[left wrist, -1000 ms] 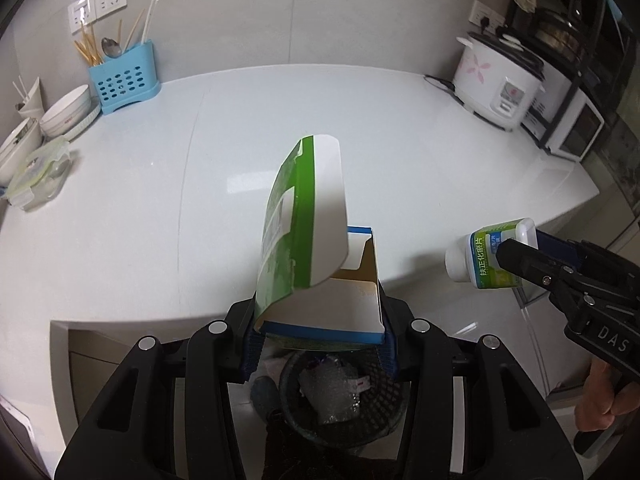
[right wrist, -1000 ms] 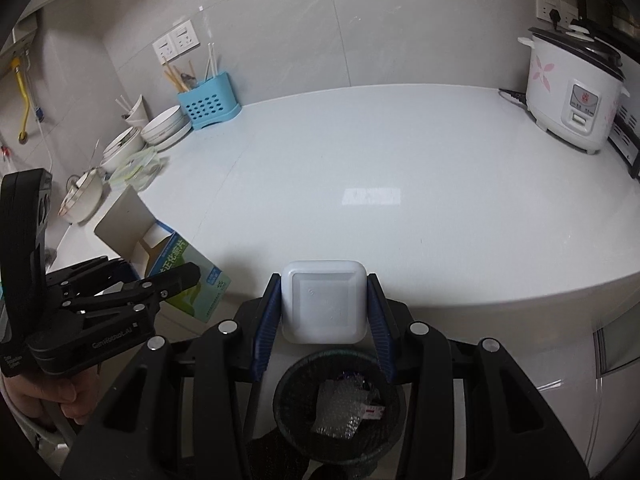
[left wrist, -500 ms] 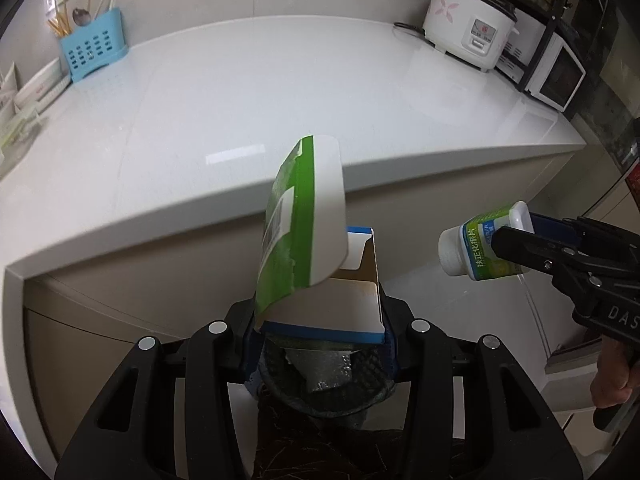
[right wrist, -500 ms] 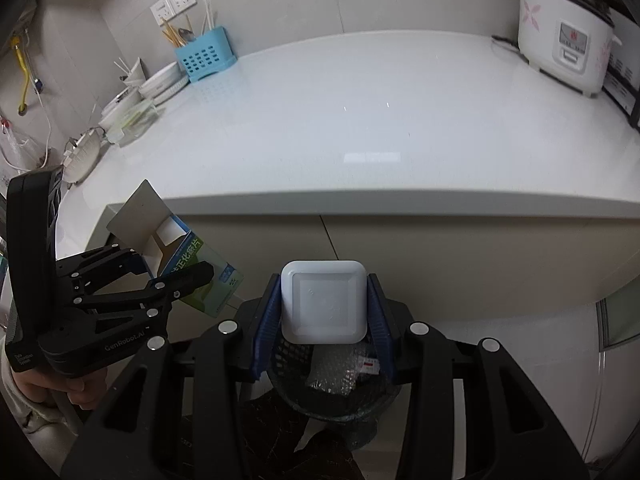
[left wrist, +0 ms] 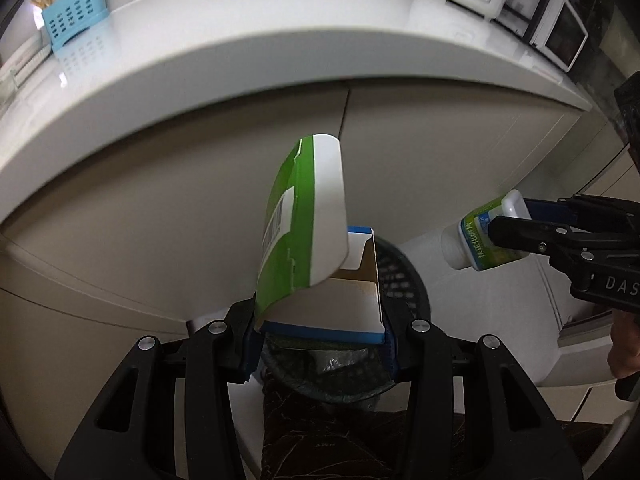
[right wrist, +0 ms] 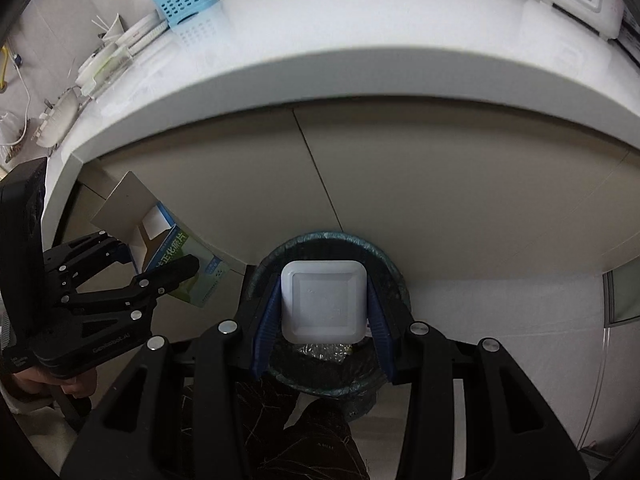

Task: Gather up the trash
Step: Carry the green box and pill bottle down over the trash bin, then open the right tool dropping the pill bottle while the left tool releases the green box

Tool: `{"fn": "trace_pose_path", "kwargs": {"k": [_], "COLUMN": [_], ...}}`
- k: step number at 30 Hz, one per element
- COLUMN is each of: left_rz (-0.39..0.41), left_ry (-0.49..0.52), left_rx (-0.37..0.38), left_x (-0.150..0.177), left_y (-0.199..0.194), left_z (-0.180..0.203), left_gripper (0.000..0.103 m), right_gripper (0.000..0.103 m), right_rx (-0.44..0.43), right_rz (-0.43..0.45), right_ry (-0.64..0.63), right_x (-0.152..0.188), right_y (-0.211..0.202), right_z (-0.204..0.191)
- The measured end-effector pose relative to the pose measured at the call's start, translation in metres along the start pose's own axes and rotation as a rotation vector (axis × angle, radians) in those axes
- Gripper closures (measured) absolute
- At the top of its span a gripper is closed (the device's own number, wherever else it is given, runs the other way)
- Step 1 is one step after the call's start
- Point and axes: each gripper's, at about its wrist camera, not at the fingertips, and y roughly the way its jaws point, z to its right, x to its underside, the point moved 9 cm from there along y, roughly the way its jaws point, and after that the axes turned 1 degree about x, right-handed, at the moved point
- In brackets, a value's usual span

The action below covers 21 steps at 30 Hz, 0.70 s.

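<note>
Green-and-white cardboard, an opened carton [left wrist: 320,248], is pinched by the left gripper [left wrist: 320,344]; a white square-bottomed plastic bottle [right wrist: 323,300] is clamped by the right gripper [right wrist: 323,332]. Both have been lowered from countertop height to just above the black mesh bin [right wrist: 394,276], so release seems imminent. Crumpled wrapping [right wrist: 324,350] is seen inside.

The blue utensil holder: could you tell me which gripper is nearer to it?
Left. The left gripper, gripping the box, is on the side of the blue utensil holder; the right gripper, gripping the bottle, is farther right.
</note>
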Motion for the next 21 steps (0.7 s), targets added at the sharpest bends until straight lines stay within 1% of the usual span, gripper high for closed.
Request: {"fn": "trace_pose_path", "kwargs": {"k": [5,7,9,14,15,16,18,19,21], "left_rz": [-0.039,-0.058,-0.078,-0.1,-0.101,-0.103,-0.112,-0.116,-0.122], "left_ry": [-0.028,-0.033,-0.048,-0.072,-0.072,-0.07,-0.068,-0.069,-0.072], "left_rx": [-0.011,-0.016,-0.02,-0.024,-0.024,-0.024,-0.026,-0.027,-0.026], "left_x": [0.011,0.017,0.022,0.029,0.03,0.031,0.032,0.031,0.029], "left_y": [0.016,0.022,0.029,0.035,0.035,0.036,0.039,0.04,0.043], "left_z": [-0.008,-0.011,-0.015,-0.019,-0.018,-0.017,-0.017,-0.018,-0.022], "left_gripper": [0.058,0.058,0.058,0.058,0.058,0.058,0.058,0.058,0.058], "right_gripper": [0.064,0.064,0.064,0.063,0.06,0.048,0.034,0.029,0.022], "right_rx": [0.009,-0.001,0.012,0.011,0.011,0.014,0.021,0.021,0.035], "right_rz": [-0.056,-0.085,-0.109,-0.128,-0.124,-0.118,-0.091,-0.082,-0.063], "right_ry": [0.0,0.002,-0.008,-0.02,-0.019,-0.017,-0.003,0.005,0.017], "right_x": [0.009,0.013,0.018,0.025,0.025,0.025,0.021,0.018,0.014], "right_y": [0.028,0.04,0.05,0.058,0.058,0.057,0.052,0.05,0.045], "right_z": [0.001,-0.001,-0.001,-0.003,-0.003,-0.004,-0.002,0.0,0.003]}}
